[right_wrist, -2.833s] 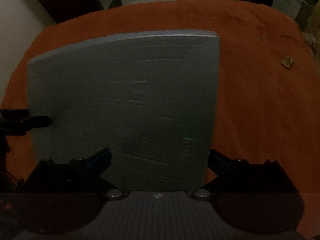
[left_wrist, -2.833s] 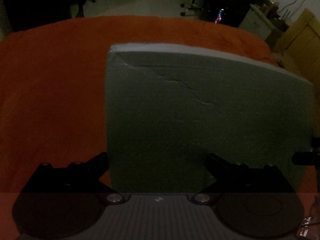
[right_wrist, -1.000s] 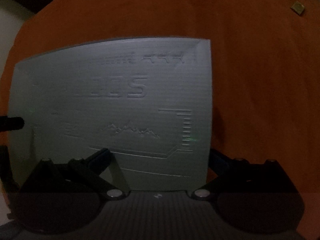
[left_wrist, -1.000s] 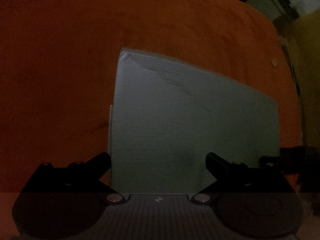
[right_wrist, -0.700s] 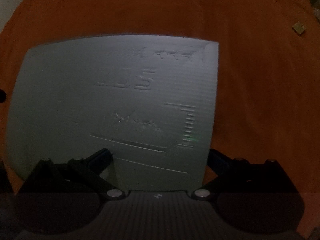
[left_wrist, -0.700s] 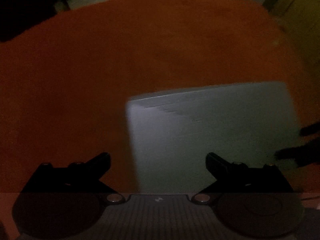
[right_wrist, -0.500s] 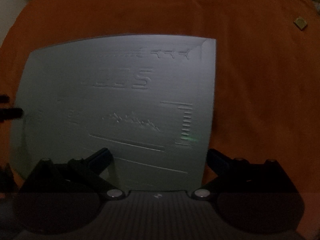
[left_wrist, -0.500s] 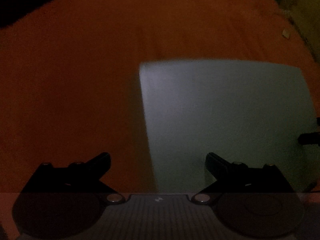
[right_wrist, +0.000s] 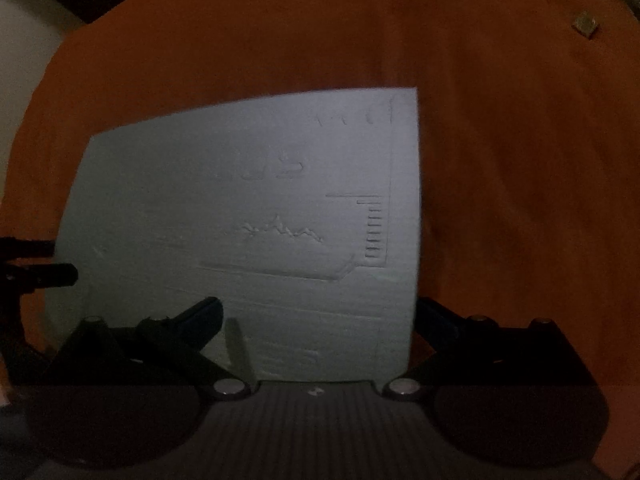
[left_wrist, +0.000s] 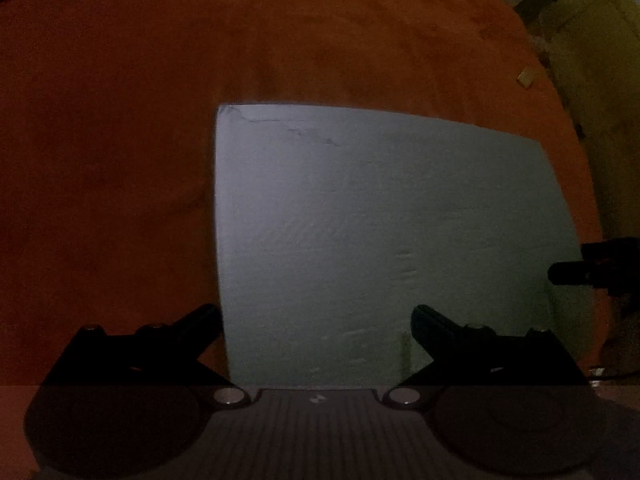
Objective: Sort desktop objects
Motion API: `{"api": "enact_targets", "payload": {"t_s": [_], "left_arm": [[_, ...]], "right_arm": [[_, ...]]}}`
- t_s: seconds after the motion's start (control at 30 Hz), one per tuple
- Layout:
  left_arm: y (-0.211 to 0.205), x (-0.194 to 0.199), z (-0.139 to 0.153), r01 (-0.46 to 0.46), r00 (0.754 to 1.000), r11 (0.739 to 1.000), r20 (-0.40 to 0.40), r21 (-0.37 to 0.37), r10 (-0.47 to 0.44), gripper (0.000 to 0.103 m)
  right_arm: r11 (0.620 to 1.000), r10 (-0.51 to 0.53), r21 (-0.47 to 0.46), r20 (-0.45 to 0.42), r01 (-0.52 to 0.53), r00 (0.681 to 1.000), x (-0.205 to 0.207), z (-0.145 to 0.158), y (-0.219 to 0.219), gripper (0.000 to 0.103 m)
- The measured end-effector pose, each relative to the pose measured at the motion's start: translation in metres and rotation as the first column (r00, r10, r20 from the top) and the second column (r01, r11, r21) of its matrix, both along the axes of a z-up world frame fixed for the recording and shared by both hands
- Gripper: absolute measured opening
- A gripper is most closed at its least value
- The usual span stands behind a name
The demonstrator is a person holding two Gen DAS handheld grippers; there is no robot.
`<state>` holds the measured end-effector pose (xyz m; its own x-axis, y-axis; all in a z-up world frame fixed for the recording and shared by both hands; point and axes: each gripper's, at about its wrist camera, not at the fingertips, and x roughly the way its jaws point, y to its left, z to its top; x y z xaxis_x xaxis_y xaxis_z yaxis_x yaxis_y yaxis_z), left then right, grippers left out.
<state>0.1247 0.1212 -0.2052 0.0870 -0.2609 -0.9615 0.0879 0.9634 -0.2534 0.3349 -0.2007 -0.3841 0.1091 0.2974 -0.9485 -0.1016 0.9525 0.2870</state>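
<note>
A pale grey foam board (left_wrist: 380,240) with embossed markings lies on the orange cloth. My left gripper (left_wrist: 316,316) is open over the board's near left part, its left finger beside the board's left edge. In the right wrist view the same board (right_wrist: 260,220) fills the middle. There my right gripper (right_wrist: 316,312) is open above the near right part, its left finger casting a shadow on the board. Each view shows the other gripper's dark fingers (left_wrist: 576,272) (right_wrist: 40,268) at the board's far side edge.
The orange cloth (left_wrist: 120,120) covers the whole table. A small tan square object (left_wrist: 525,78) (right_wrist: 585,25) lies near the far right corner. Yellowish boxes (left_wrist: 600,40) stand beyond the table's right edge. The scene is very dim.
The board sits farther from both cameras than before and looks flatter on the cloth. Both views have swung about. The fingers of both grippers stayed spread wide.
</note>
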Motion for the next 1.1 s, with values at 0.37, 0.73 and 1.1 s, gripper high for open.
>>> {"api": "enact_targets", "payload": {"t_s": [0.37, 0.73, 1.1], "left_arm": [[-0.021, -0.001, -0.02, 0.059, 0.997, 0.997, 0.041, 0.056, -0.061, 0.102], [-0.014, 0.016, -0.035, 0.021, 0.993, 0.997, 0.118, 0.074, -0.029, 0.102], [-0.043, 0.046, -0.106, -0.048, 0.993, 0.999, 0.106, -0.024, 0.05, 0.103]], "right_arm": [[0.996, 0.073, -0.04, -0.064, -0.076, 0.995, -0.022, -0.055, 0.011, 0.103], [0.998, 0.055, -0.019, 0.018, -0.054, 0.998, -0.006, -0.054, 0.011, 0.103], [0.997, 0.045, -0.074, 0.131, -0.035, 0.99, 0.003, -0.077, 0.039, 0.103]]}}
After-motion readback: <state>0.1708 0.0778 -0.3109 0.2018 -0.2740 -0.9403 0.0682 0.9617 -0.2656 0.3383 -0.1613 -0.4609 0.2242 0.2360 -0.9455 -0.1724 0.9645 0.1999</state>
